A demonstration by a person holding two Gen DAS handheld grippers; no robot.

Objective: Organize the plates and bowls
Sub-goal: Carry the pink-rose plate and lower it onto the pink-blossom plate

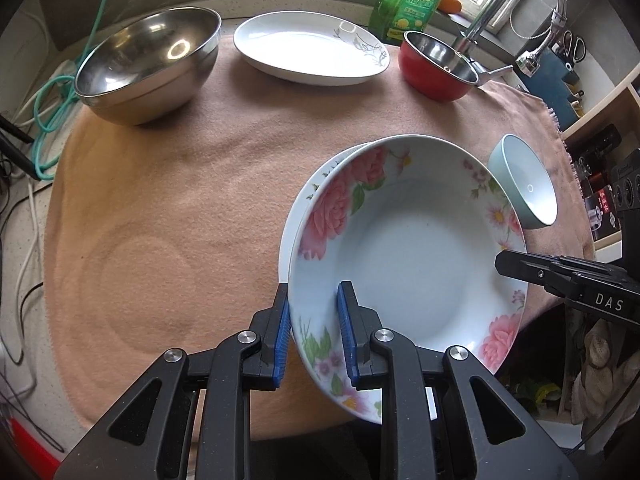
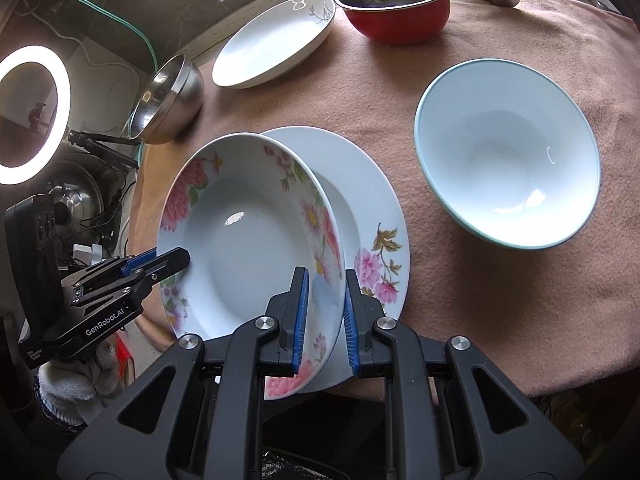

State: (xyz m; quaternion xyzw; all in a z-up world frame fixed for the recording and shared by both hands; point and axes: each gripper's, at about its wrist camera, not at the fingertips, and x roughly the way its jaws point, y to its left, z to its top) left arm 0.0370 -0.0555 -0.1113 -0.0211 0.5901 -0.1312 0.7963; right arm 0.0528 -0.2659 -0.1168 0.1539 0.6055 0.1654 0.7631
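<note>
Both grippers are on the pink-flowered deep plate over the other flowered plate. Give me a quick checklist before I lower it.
1. Left gripper pinching the pink-flowered plate rim: ok.
2. Right gripper pinching the opposite rim: ok.
3. Held plate level: not ok, it tilts over the lower plate.
4. Lower plate's well clear of other items: ok where visible.
5. Pale blue bowl clear of the plates: ok, it sits apart on the cloth.
6. Held plate centred on the lower plate: not ok, it is offset to one side.

A countertop (image 1: pixel 36 236) carries a peach cloth (image 1: pixel 180 208). On the cloth: steel bowl (image 1: pixel 148 64), white oval plate (image 1: pixel 308 50), red bowl (image 1: pixel 438 66), pale blue bowl (image 2: pixel 508 152), flower-rimmed white plate (image 2: pixel 372 208).
</note>
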